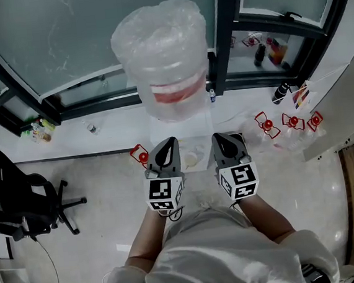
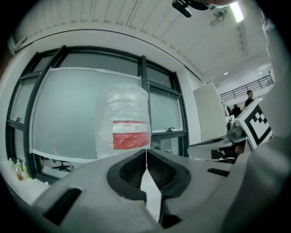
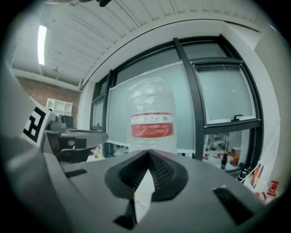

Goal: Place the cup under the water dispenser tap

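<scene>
A water dispenser stands in front of me, topped by a big plastic-wrapped bottle with a red label; the same bottle shows straight ahead in both gripper views. My left gripper and right gripper are held side by side at about the same height, pointing at the dispenser's front. Both are shut with nothing between their pads. A pale round shape, possibly the cup, lies low between them in the head view. The tap is hidden.
A black office chair stands at the left. Several clear containers with red caps sit on the floor at the right, and another one beside my left gripper. Small bottles line the window frame behind the dispenser.
</scene>
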Motion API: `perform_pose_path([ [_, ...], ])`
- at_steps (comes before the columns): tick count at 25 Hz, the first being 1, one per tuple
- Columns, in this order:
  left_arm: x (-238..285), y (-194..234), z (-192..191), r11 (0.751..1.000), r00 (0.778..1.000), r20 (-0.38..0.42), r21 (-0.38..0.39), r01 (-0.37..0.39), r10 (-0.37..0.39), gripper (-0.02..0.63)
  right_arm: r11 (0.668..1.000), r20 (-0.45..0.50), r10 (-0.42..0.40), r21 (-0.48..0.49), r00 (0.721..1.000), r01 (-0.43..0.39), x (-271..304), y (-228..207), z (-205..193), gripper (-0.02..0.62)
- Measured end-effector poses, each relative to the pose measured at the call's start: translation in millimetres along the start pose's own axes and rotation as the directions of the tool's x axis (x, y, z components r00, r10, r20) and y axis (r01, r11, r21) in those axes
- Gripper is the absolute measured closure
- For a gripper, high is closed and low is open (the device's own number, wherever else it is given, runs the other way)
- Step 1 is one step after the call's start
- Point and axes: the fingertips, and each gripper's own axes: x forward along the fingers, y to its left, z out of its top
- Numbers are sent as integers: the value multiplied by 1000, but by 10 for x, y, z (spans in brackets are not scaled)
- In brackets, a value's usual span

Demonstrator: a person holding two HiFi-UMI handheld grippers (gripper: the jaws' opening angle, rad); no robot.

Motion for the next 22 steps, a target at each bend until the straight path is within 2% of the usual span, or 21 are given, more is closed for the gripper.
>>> perform_pose_path([
  [4, -14, 2, -12, 1000, 1000, -8, -29, -5, 5, 584, 1000, -10, 2, -6, 1000, -2, -27, -5, -4, 568],
  [9, -28, -63, -49, 1000, 1000, -13, -11, 10, -10, 586, 999, -7, 20, -44, 1000, -20, -76, 89, 18, 568],
  [14, -50, -113, -40, 1000, 1000, -11, -13, 15, -15, 584, 998, -8, 34, -44, 999, -34, -109, 128, 23, 568],
  [22, -92, -170, 105, 1000, 999, 53, -8, 12, -11, 586, 999, -36, 33, -2, 999, -33, -141, 60, -63, 568],
])
